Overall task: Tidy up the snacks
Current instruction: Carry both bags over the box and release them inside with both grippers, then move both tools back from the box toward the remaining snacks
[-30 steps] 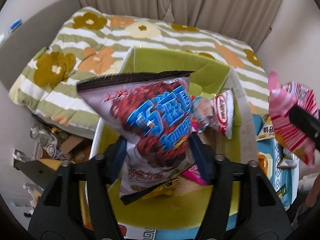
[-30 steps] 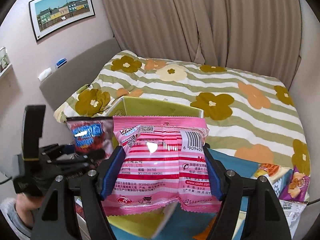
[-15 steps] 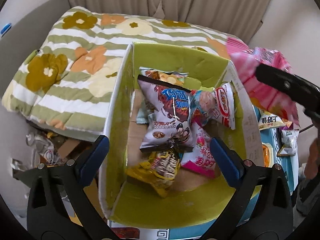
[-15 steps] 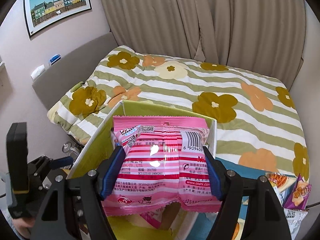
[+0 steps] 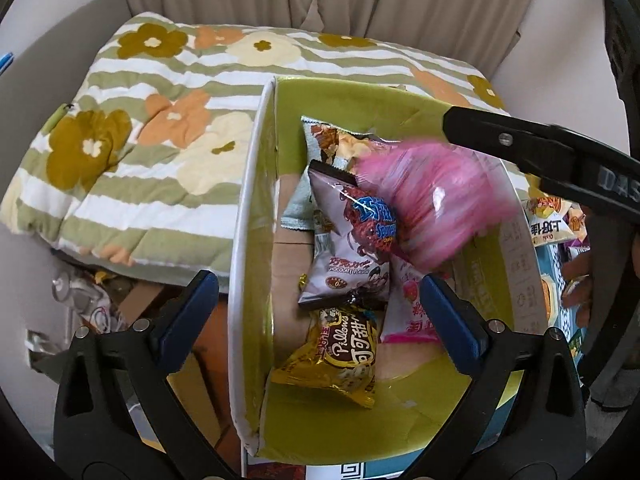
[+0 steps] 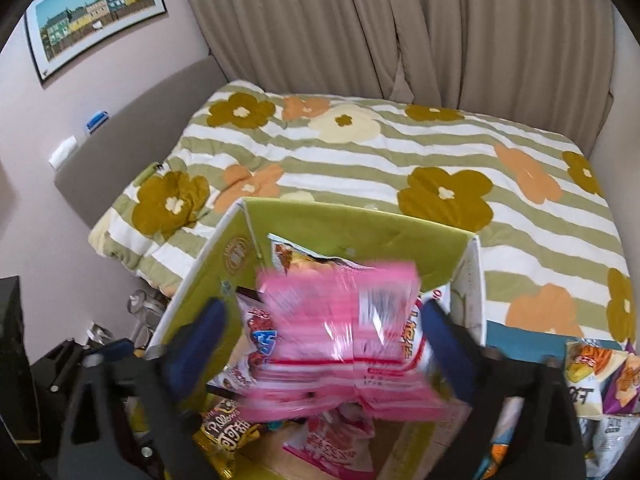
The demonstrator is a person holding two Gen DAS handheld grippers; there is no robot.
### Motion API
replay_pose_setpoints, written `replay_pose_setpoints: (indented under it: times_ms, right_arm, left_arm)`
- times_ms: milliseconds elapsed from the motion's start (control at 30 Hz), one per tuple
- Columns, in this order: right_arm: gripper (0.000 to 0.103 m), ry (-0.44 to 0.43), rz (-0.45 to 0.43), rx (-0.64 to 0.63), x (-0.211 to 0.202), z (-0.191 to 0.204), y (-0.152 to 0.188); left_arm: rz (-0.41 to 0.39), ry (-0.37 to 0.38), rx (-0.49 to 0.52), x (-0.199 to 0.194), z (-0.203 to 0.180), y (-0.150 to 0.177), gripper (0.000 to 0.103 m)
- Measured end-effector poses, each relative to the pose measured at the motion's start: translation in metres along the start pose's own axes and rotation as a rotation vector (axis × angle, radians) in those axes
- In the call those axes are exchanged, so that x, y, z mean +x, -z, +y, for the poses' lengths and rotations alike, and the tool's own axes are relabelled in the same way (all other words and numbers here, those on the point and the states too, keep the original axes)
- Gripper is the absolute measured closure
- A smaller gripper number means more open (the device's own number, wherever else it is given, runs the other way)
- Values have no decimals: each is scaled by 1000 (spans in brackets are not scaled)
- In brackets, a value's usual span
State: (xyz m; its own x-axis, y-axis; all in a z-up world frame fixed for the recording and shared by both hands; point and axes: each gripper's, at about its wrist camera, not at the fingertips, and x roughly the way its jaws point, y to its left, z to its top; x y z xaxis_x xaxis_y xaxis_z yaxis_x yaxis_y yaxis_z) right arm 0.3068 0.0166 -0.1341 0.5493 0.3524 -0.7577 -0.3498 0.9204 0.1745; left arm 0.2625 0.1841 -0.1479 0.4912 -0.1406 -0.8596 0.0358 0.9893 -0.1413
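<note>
Just released, a blurred pink snack bag (image 6: 340, 320) lies between the right gripper's (image 6: 324, 344) spread fingers, untouched, above the green box (image 6: 360, 236); the left gripper's (image 5: 316, 312) fingers stand open, empty.

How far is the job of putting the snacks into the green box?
Done: several packets, including the chocolate snack bag, lie in the green box. In hand: the right gripper has just opened, and the blurred pink packet hangs between its fingers above the box. The left gripper is open, empty. Left: loose packets beside the box.
</note>
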Motion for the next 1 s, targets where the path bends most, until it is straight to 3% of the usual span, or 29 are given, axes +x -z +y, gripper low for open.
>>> replay_pose_setpoints:
  times_ms: [100, 300, 600, 767, 1000]
  right_arm:
    - [1, 5, -4, -14, -2, 4, 4]
    - [1, 61, 3, -35, -8, 6, 12]
    - [1, 74, -20, -15, -35, 0, 20]
    - [1, 82, -41, -23, -63, -8, 31]
    - [0, 96, -95, -19, -117, -41, 53]
  left_arm:
    - [11, 30, -6, 3, 1, 3, 3]
    - [9, 19, 16, 5, -4, 3, 3]
    - [-33, 11, 40, -17, -22, 5, 3]
    - [-66, 6, 37, -34, -43, 12, 3]
    - [-116, 15, 37, -55, -102, 27, 3]
